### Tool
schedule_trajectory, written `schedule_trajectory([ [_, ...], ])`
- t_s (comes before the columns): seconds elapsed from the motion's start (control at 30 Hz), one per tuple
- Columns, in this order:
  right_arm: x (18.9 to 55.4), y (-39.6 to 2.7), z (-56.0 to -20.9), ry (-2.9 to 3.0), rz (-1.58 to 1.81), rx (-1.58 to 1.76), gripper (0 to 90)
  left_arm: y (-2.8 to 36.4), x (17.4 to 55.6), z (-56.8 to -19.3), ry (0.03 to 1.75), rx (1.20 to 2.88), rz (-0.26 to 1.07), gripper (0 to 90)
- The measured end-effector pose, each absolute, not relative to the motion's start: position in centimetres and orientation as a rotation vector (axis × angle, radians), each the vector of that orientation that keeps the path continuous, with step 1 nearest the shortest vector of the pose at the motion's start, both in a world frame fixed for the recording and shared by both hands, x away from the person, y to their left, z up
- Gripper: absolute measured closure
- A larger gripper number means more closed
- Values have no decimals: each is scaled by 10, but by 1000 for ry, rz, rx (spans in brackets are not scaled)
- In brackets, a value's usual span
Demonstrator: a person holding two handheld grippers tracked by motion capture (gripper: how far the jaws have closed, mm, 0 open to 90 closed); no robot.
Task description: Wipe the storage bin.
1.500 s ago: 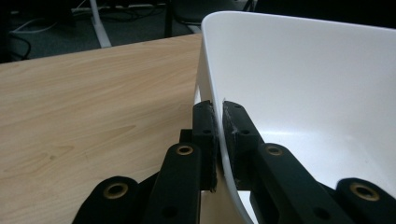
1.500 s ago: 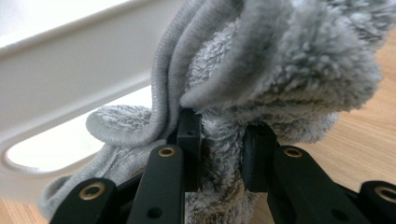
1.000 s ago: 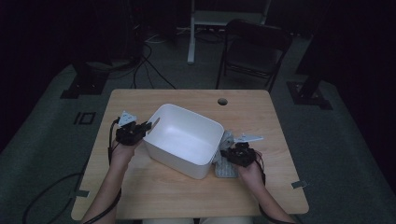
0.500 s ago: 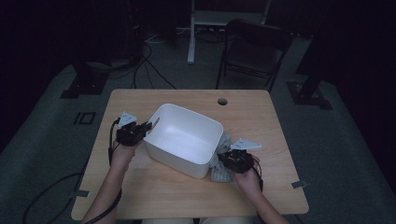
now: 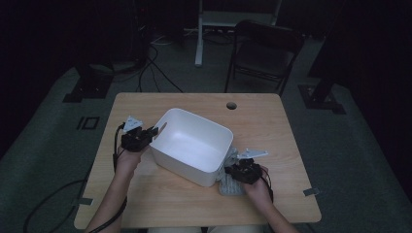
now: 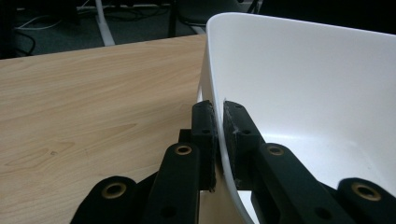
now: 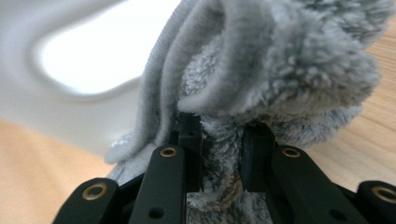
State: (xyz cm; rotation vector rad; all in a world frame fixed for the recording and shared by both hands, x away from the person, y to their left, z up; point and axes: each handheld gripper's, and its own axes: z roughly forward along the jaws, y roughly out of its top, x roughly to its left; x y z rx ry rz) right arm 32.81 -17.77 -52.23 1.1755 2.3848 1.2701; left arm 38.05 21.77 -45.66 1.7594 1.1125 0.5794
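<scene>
A white plastic bin [image 5: 192, 145] stands in the middle of the wooden table [image 5: 272, 121]. My left gripper [image 5: 151, 132] is shut on the bin's left rim [image 6: 217, 119], one pad outside the wall and one inside. A fluffy grey cloth [image 5: 229, 179] lies against the bin's right front corner. My right gripper [image 5: 232, 170] is shut on a fold of that grey cloth [image 7: 261, 70], which bunches up above the jaws, right beside the bin's handle opening [image 7: 88, 60].
A round cable hole [image 5: 231, 105] sits near the table's far edge. A dark chair [image 5: 262, 53] and a white stand [image 5: 200, 29] are on the floor beyond the table, with cables [image 5: 160, 73] at the left.
My right gripper has slid a little toward the table's front edge with the grey cloth, away from the bin's far right side. The left gripper and the bin have stayed put.
</scene>
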Motion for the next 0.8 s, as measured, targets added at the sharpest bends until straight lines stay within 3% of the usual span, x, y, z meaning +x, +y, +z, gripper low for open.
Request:
schedule_trajectory([
  [0.23, 317, -177, -514, 2373, 1331, 1139, 743, 217, 379, -457, 1107, 1760, 577, 840],
  [0.53, 337, -174, -535, 2407, 1230, 1210, 742, 216, 379, -458, 1135, 1728, 587, 825],
  [0.67, 331, -179, -517, 2420, 1256, 1165, 741, 215, 379, -458, 1143, 1726, 600, 829],
  [0.8, 302, -191, -483, 2361, 1400, 1092, 740, 215, 379, -458, 1152, 1719, 601, 830],
])
